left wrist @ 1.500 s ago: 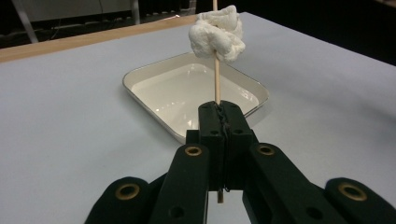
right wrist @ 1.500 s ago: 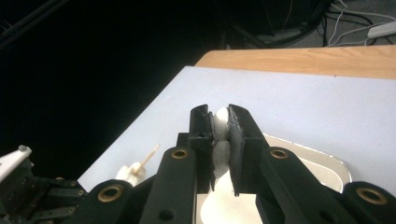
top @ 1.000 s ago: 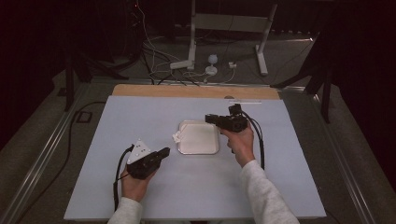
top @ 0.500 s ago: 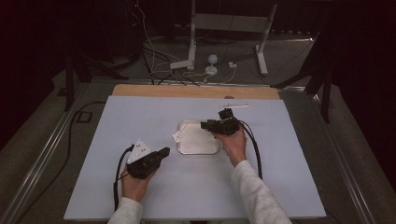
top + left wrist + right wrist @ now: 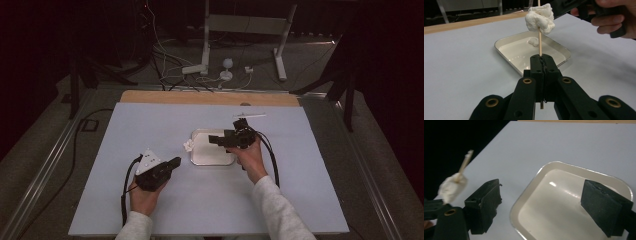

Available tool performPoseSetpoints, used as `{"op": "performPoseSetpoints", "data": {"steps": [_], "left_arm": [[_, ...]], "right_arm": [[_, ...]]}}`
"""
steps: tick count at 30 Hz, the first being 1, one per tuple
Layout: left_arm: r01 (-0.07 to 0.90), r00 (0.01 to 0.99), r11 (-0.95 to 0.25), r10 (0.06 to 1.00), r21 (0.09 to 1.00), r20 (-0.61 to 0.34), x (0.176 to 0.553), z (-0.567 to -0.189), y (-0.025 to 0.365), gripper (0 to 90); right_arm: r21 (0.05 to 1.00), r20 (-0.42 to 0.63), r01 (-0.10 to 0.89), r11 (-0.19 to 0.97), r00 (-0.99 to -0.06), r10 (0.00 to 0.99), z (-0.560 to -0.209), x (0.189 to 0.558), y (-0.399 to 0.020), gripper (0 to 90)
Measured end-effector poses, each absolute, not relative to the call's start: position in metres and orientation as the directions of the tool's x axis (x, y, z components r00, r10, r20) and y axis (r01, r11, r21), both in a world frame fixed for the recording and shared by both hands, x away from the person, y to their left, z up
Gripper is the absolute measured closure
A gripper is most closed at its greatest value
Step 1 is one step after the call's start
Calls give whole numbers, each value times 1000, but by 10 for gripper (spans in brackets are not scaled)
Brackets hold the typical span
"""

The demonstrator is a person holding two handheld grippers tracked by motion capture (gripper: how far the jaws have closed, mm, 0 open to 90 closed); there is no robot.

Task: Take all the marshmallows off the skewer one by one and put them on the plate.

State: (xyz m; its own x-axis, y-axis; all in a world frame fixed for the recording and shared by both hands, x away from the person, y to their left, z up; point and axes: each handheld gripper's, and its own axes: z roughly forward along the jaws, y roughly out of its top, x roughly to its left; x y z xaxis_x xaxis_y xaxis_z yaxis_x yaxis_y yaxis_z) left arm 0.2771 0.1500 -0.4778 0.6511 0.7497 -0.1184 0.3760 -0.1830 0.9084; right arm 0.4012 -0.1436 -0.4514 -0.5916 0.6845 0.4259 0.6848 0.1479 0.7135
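right gripper (image 5: 216,139) shifting from the tray's (image 5: 212,159) three o'clock edge toward nine o'clock, now hovering over it, jaws spread, right hand (image 5: 250,156) following

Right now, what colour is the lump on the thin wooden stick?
White lump, clearest in the left gripper view.

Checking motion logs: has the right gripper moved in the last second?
Yes. The right gripper dropped toward the person and left, now over the tray.

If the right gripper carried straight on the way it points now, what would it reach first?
Probably the white tray: the open right gripper looks down into it from above. The skewered white lump sits off to the side.
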Motion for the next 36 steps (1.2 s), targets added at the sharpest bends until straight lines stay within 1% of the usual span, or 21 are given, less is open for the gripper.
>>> {"op": "performPoseSetpoints", "data": {"steps": [9,16,23,30,31,32,33,34,35,36], "left_arm": [[374,654,-189,748,908,-114,277,-478,148,900],[373,654,-188,747,909,-114,277,-478,147,900],[368,659,-190,744,910,-110,276,-476,145,900],[365,661,-198,743,910,-104,276,-476,144,900],[364,663,-200,742,909,-102,276,-476,144,900],[364,663,-202,742,909,-101,276,-476,144,900],[364,664,-202,741,909,-101,276,-476,144,900],[363,664,-202,741,909,-101,276,-476,143,900],[363,664,-200,741,910,-102,276,-476,143,900],[362,664,-198,741,911,-103,276,-476,144,900]], "right_arm": [[737,441,660,143,-630,639,-441,390,-138,152],[739,461,660,138,-643,611,-437,386,-131,157],[736,476,661,146,-658,583,-435,382,-119,181],[730,495,666,154,-671,552,-437,380,-108,248],[727,509,671,144,-668,542,-437,380,-106,284],[727,509,671,144,-668,542,-437,380,-106,284],[723,522,677,138,-666,534,-437,381,-105,304],[717,539,685,130,-663,519,-438,381,-104,365],[717,539,685,130,-663,519,-438,381,-104,365],[715,542,686,133,-665,515,-438,381,-103,402]]}}
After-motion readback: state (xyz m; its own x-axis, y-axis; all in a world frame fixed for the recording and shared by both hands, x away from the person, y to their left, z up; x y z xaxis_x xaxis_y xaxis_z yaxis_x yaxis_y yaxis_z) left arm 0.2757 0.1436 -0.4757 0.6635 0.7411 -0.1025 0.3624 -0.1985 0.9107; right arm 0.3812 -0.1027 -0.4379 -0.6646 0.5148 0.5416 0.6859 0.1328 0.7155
